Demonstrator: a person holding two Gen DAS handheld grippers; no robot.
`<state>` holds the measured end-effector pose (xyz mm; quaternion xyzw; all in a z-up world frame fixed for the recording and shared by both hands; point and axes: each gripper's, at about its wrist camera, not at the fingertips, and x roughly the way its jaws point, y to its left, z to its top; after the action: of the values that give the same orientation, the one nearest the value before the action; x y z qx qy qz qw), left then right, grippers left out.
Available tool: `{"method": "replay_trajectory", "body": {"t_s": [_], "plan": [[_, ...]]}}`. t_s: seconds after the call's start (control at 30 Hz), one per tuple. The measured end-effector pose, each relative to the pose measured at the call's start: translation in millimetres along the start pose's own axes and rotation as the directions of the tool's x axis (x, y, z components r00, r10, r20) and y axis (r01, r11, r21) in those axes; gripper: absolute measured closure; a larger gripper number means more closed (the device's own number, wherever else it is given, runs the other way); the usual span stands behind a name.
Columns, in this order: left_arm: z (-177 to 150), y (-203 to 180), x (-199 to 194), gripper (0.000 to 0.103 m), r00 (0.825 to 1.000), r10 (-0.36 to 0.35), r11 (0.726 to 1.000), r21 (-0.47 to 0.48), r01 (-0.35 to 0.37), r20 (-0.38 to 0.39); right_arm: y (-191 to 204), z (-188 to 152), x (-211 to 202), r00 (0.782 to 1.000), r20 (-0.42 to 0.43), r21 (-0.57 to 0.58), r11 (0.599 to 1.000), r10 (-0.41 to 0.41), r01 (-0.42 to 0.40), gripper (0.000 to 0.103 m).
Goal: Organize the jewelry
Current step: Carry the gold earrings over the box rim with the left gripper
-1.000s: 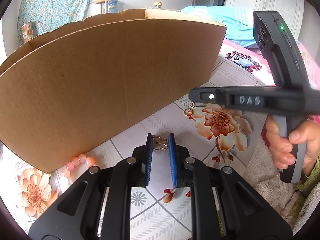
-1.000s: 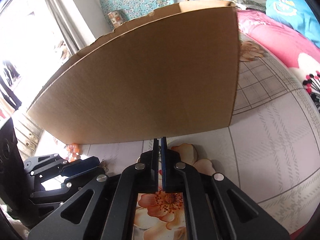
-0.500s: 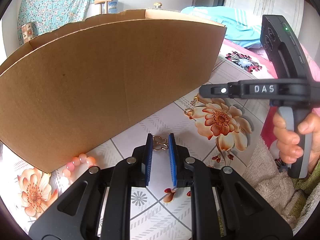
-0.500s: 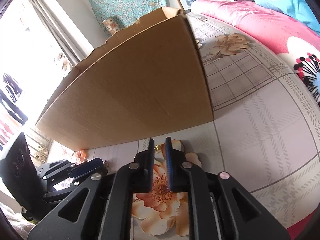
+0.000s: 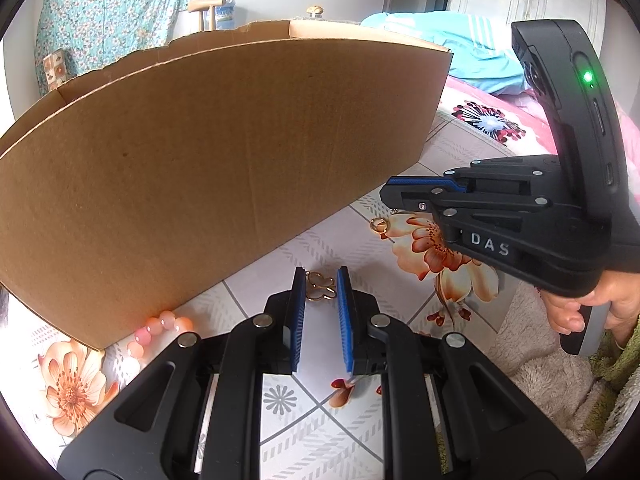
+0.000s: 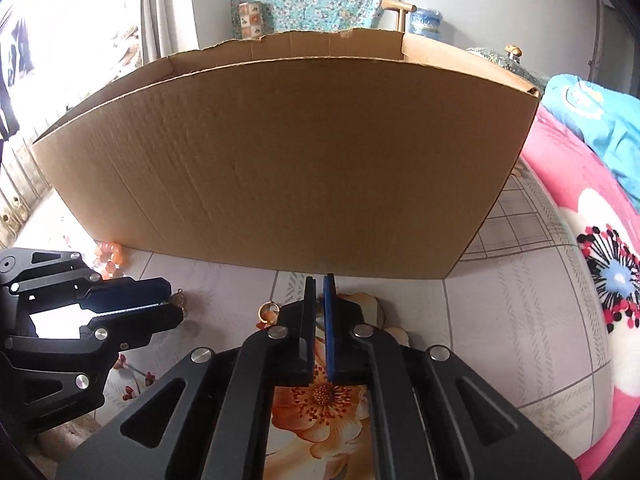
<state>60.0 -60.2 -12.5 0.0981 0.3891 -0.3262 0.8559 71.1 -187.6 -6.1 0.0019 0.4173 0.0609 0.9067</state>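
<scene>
Well, pink beads (image 5: 160, 326) lie at lower left against the cardboard box (image 5: 200, 160). At centre, my left tool (image 5: 319, 284) sits narrow around the gold charm (image 5: 320, 287); I can't tell if it grips. Further right, my right tool (image 5: 386, 196) has just closed, now shut, above the gold ring (image 5: 378, 226), which still lies on the bed. Probably a miss.

White raised letters "DAS" are showing on the black side arm of the right gripper (image 5: 386, 196), just behind its fingers and ahead of the hand (image 5: 592, 308) holding it. Nothing else is reading legibly.
</scene>
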Motion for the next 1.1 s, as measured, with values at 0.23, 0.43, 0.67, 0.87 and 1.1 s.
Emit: {"method": "replay_trajectory", "body": {"t_s": [0.23,0.43,0.67,0.87,1.1], "plan": [[-2,2,-2,0.089,1.0,-0.01,1.0,0.001,0.01,0.005,-41,-5,-17,0.983,0.069,0.264,0.947,0.173,-0.185,0.101],[-2,2,-12,0.089,0.999,-0.024,1.0,0.004,0.024,0.032,-54,-8,-34,0.966,0.129,0.326,0.911,0.223,-0.254,0.101],[3,-4,-43,0.089,0.994,-0.046,0.999,0.028,0.044,0.098,-46,-1,-52,0.95,0.189,0.287,0.911,0.248,-0.295,0.101],[20,-5,-90,0.089,0.972,-0.082,0.996,0.051,0.072,0.221,-35,12,-85,0.924,0.27,0.218,0.918,0.27,-0.331,0.101],[55,19,-116,0.089,0.949,-0.032,0.999,0.027,0.024,0.314,-25,57,-103,0.904,0.318,0.127,0.932,0.286,-0.34,0.101]]}}
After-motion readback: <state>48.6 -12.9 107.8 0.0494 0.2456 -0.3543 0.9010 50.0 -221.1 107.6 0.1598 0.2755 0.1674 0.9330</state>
